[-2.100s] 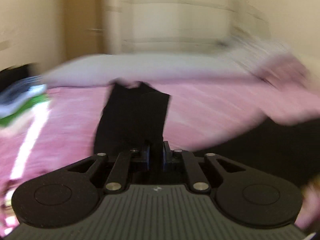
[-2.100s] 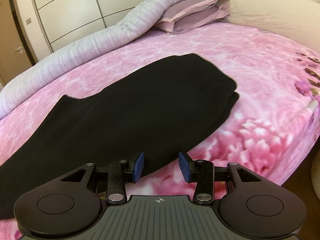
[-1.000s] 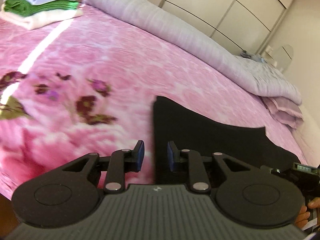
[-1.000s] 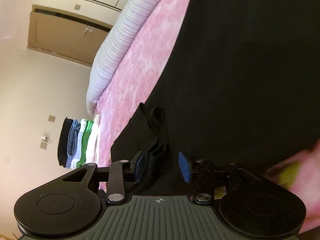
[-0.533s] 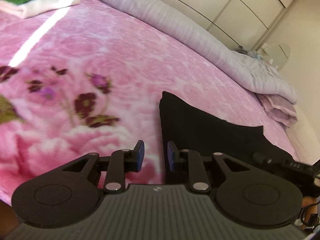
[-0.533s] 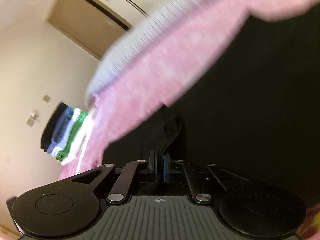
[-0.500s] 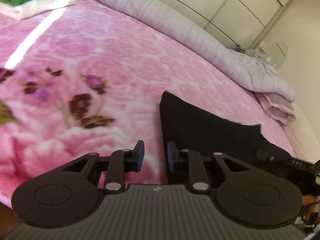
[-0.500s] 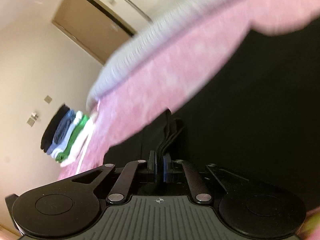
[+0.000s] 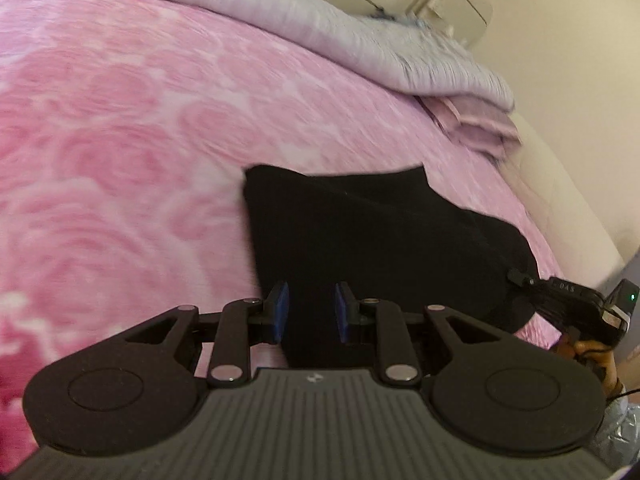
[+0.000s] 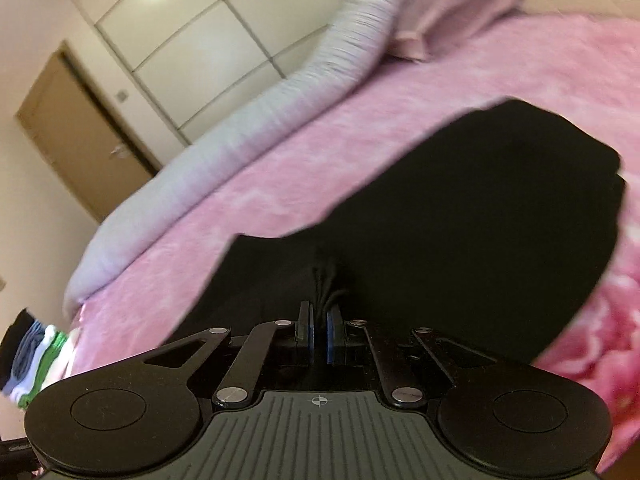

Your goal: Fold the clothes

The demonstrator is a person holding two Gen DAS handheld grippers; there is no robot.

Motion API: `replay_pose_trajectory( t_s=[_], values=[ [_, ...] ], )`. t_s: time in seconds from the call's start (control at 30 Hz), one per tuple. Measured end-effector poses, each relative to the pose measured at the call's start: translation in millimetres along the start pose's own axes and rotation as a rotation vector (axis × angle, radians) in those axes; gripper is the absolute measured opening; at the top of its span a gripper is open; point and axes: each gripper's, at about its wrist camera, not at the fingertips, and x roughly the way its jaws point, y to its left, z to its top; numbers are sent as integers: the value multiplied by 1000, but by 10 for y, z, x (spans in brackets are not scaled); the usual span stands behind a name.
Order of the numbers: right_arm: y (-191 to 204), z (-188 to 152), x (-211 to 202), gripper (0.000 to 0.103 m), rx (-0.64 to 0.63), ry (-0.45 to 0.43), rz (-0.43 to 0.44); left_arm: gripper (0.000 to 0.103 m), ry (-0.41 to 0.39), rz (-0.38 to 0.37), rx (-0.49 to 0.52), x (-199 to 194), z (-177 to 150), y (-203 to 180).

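A black garment [image 9: 372,236] lies on the pink floral bedspread [image 9: 120,128]. My left gripper [image 9: 309,310] is open, its blue-padded fingers straddling the garment's near left edge. My right gripper [image 10: 319,330] is shut on a bunched fold of the black garment [image 10: 460,240] at its near edge. The right gripper's body and the hand holding it show at the right edge of the left wrist view [image 9: 576,312].
A rolled grey duvet [image 10: 240,128] and a mauve pillow [image 10: 452,16] lie along the far side of the bed. A stack of folded clothes [image 10: 32,356] sits at the far left. Wardrobe doors [image 10: 208,28] and a brown door [image 10: 76,128] stand behind.
My right gripper closed on the garment's edge and has swung back toward level with the fabric in it. My left gripper opened, let go and moved along the bed onto the garment's left edge.
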Motion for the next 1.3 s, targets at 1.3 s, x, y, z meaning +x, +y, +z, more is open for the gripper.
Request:
replay_pose_trajectory(
  t_s=[1.3],
  values=[
    [-695,578,-680,34,-240,-257,-335,19,63,-6,169,600,-134,-869]
  ],
)
